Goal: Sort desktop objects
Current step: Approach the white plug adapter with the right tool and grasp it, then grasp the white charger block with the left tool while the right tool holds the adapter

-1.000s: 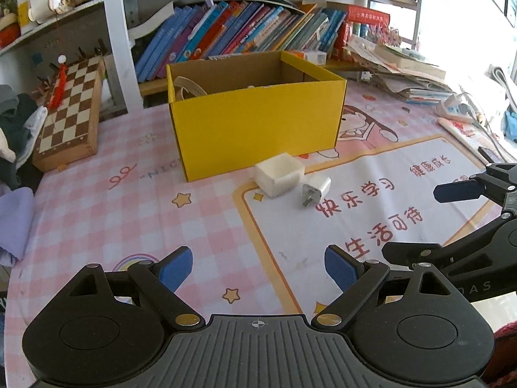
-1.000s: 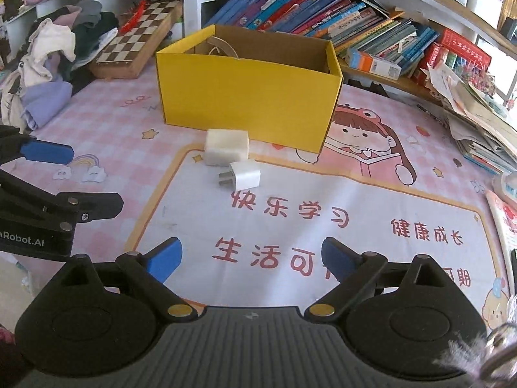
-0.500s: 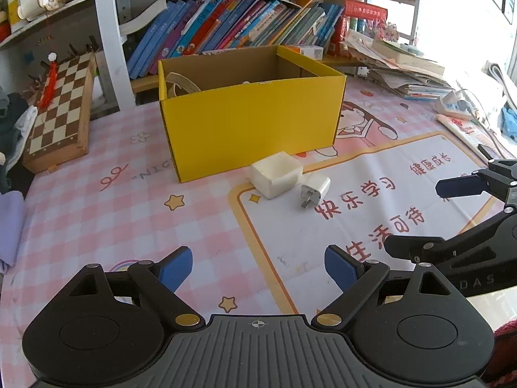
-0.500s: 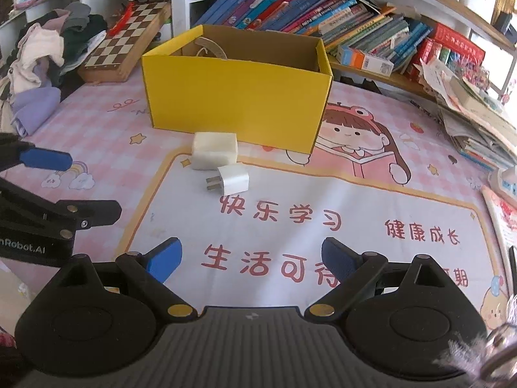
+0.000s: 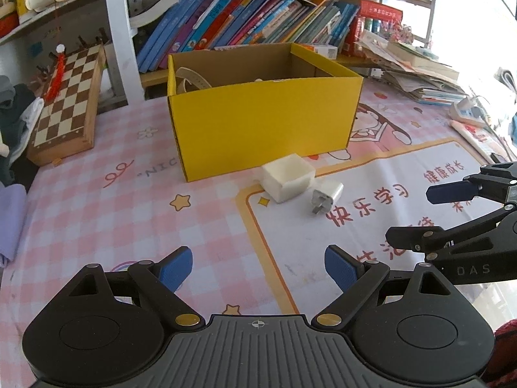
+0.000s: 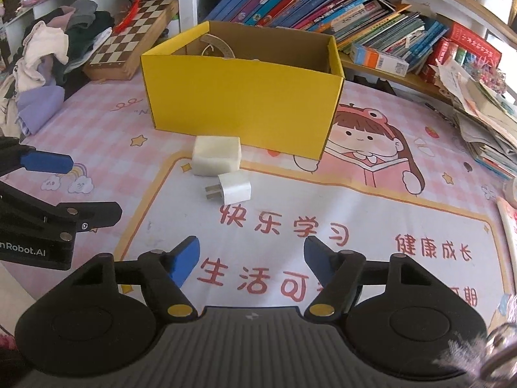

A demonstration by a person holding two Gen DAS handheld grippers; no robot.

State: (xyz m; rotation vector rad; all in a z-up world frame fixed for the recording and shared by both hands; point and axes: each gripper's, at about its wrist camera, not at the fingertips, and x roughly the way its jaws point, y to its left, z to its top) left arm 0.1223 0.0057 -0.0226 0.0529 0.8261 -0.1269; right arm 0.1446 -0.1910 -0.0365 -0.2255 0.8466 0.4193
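Item: white plug adapter (image 6: 235, 188), lying on its side on the printed mat (image 6: 355, 213), prongs pointing toward the left gripper's side, just beside a white cube-shaped block (image 6: 217, 155) that sits close to the front wall of the yellow cardboard box (image 6: 242, 103). Box contents: a pale strap (image 5: 190, 79) shows above the rim; the rest is hidden. Left gripper (image 5: 258, 268): jaws spread wide, holding nothing, low over the mat short of both items. Right gripper (image 6: 251, 257): likewise spread and empty. Handling, by judgement: the adapter looks light, rigid and smooth-shelled, so likely slippery; best pinched across its two flat sides, clear of the prongs. The block appears light, with matte faces; a grip across opposite faces should hold.
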